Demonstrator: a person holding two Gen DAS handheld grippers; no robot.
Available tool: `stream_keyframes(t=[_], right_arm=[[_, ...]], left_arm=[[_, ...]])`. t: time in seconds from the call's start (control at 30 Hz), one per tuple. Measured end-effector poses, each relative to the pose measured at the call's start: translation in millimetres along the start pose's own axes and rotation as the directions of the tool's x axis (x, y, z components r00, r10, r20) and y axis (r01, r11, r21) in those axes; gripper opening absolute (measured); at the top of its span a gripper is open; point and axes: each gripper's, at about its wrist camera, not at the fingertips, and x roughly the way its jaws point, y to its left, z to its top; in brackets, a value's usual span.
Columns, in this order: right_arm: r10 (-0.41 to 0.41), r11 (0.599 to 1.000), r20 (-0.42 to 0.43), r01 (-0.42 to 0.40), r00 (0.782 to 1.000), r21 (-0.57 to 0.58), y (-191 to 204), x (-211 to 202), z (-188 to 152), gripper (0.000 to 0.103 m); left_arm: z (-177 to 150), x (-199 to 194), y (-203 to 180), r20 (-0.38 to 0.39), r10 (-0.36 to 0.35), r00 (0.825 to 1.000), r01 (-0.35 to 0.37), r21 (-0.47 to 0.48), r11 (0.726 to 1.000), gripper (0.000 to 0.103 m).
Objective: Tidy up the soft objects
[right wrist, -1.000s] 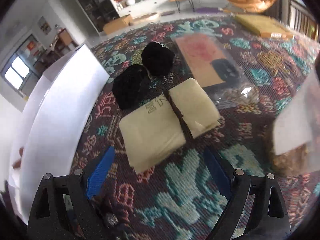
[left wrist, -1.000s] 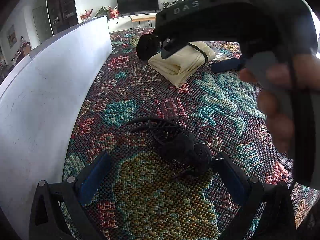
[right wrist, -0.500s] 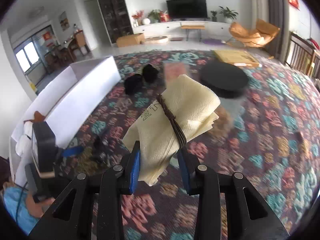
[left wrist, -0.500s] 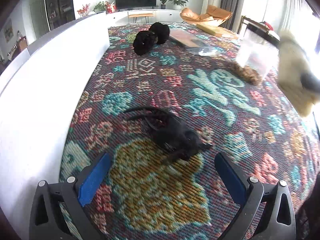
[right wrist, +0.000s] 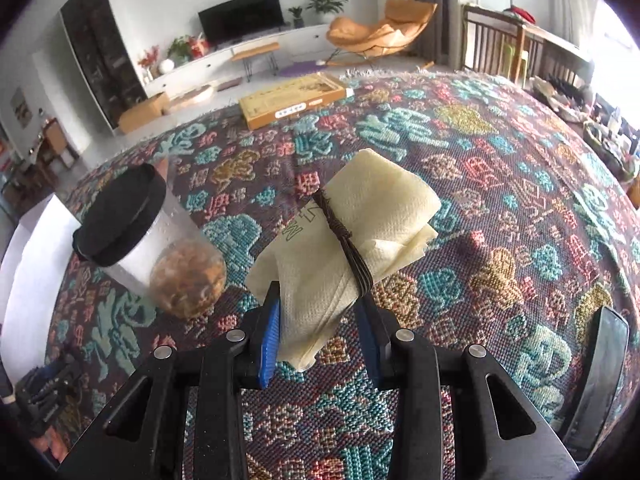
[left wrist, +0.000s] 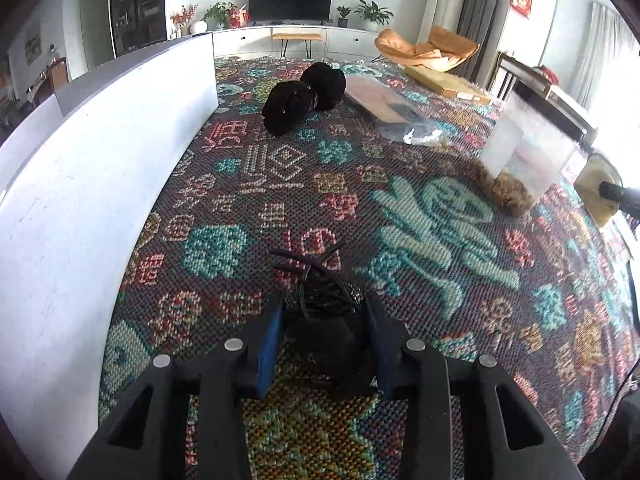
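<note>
Left hand-held gripper (left wrist: 323, 326) is closed on a black tangled bundle (left wrist: 320, 308) lying on the patterned surface (left wrist: 420, 220), near a white wall (left wrist: 80, 200) at its left. Right hand-held gripper (right wrist: 318, 316) clamps a folded yellow cloth (right wrist: 352, 232) tied with a dark cord, held above the surface, right of a black-lidded jar (right wrist: 148, 236).
</note>
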Motion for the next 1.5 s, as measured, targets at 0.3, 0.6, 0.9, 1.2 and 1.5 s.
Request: stream_keyframes(t=[0.3, 0.6, 0.9, 1.2, 1.5], right_arm=[[0.163, 0.959, 0.150, -0.121, 0.975, -0.257, 106, -96, 3, 0.037], [0.627, 0.692, -0.107, -0.615, 0.771, -0.379, 337, -119, -26, 0.039], [0.640, 0.615, -0.322, -0.717, 0.697, -0.329, 400, -71, -80, 0.081], [0.110, 0.916, -0.096, -0.139, 0.989, -0.376, 189, 4, -134, 0.082], [-0.228, 0.974, -0.036, 0.228, 0.973, -0.007, 53, 28, -91, 0.082]], left_arm=[[14, -101, 47, 0.169, -0.146, 0.975, 0.166, -0.114, 0.979, 0.039], [-4, -198, 177, 0.199, 0.244, 0.949, -0.193, -0.243, 0.951, 0.053], [-38, -214, 230, 0.177, 0.464, 0.868, -0.355, -0.431, 0.829, 0.103], [-12, -170, 95, 0.273, 0.076, 0.959, -0.043, -0.126, 0.991, 0.103], [-11, -30, -39, 0.066, -0.001, 0.998, -0.009, 0.155, 0.988, 0.103]])
